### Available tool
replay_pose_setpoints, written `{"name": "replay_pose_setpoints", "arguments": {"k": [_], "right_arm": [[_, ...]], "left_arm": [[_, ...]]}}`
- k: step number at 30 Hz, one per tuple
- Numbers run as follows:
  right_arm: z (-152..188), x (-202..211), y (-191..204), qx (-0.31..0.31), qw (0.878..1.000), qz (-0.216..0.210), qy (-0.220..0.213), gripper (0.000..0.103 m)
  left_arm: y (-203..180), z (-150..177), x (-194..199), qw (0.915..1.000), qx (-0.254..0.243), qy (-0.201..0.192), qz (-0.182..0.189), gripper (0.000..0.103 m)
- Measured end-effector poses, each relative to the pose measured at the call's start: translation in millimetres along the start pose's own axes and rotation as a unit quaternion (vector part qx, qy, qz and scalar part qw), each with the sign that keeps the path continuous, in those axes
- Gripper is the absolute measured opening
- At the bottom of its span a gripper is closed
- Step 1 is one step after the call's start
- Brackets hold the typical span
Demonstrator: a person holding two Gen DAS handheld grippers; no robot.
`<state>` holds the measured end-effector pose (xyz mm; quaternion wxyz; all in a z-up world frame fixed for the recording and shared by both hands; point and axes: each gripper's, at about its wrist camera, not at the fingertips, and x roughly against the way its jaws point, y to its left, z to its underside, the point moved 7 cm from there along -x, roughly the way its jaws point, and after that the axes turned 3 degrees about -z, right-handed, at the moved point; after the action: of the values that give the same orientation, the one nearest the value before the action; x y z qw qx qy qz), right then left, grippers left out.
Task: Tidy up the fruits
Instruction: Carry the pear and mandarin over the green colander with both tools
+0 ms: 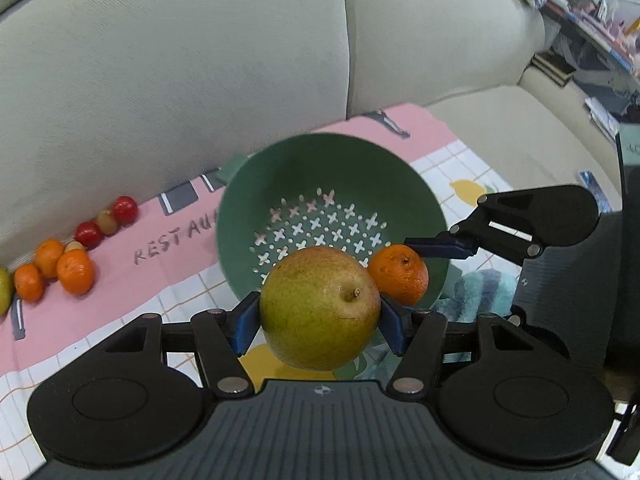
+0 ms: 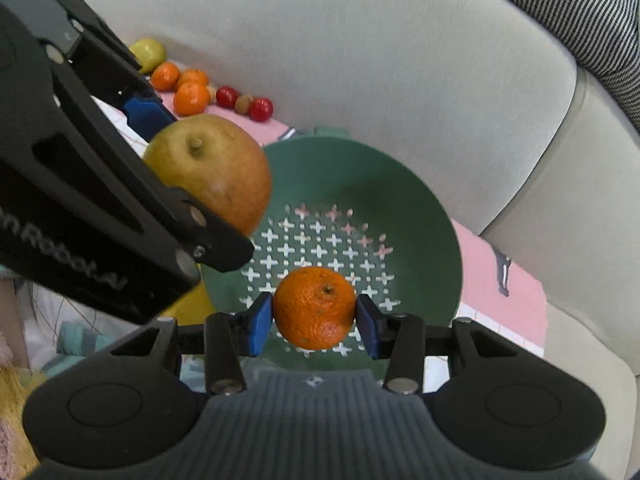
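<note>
left wrist view: left gripper (image 1: 320, 320) clamps pear (image 1: 320, 308); right gripper (image 2: 314, 318) clamps mandarin (image 2: 315, 307) over colander (image 2: 420, 208).

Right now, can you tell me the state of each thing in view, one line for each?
Left gripper: shut on the pear.
Right gripper: shut on the mandarin.
Pear: held up above the near rim of the colander.
Mandarin: held up over the colander.
Colander: upright on the cloth, nothing inside.
Loose fruits: lying on the cloth by the sofa back.
</note>
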<state>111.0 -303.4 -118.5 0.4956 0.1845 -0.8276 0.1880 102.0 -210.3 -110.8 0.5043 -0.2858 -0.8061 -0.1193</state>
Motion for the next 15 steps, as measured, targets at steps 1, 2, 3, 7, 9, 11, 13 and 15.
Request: {"name": "replay_pose_setpoints", "arguments": {"k": [1, 2, 3, 7, 9, 11, 13, 15], "right_arm": [[0.6, -2.8, -2.0, -0.001, 1.0, -0.004, 0.004, 0.042], [1.2, -6.7, -3.9, -0.003, 1.0, -0.009, 0.01, 0.042], [1.8, -10.7, -5.8, -0.006, 1.0, -0.014, 0.016, 0.042], [3.5, -26.9, -10.7, -0.013, 0.999, -0.029, 0.036, 0.042], [4.7, -32.3, -11.3, -0.012, 0.998, -0.034, 0.045, 0.043], [5.3, -38.4, -10.6, -0.009, 0.998, -0.038, 0.054, 0.043], [5.3, -41.0, -8.1, -0.005, 0.997, -0.043, 0.063, 0.043], [4.9, -50.0, -9.9, -0.006, 0.996, -0.05, 0.071, 0.043]], "left_arm": [[0.3, 0.3, -3.8, 1.0, -0.002, 0.006, -0.001, 0.07], [0.1, 0.4, -8.6, 0.9999, -0.005, 0.012, -0.001, 0.07], [-0.5, 0.3, -13.2, 0.9998, -0.007, 0.019, -0.001, 0.07], [1.8, 1.8, -29.2, 0.9988, -0.015, 0.047, 0.003, 0.07], [4.3, 1.8, -35.2, 0.9982, -0.015, 0.057, 0.006, 0.07], [6.1, -0.4, -41.2, 0.9978, -0.016, 0.064, 0.005, 0.07], [7.1, -2.4, -46.1, 0.9972, -0.021, 0.072, 0.003, 0.07], [7.8, -3.9, -52.9, 0.9963, -0.027, 0.082, 0.0, 0.07]]}}
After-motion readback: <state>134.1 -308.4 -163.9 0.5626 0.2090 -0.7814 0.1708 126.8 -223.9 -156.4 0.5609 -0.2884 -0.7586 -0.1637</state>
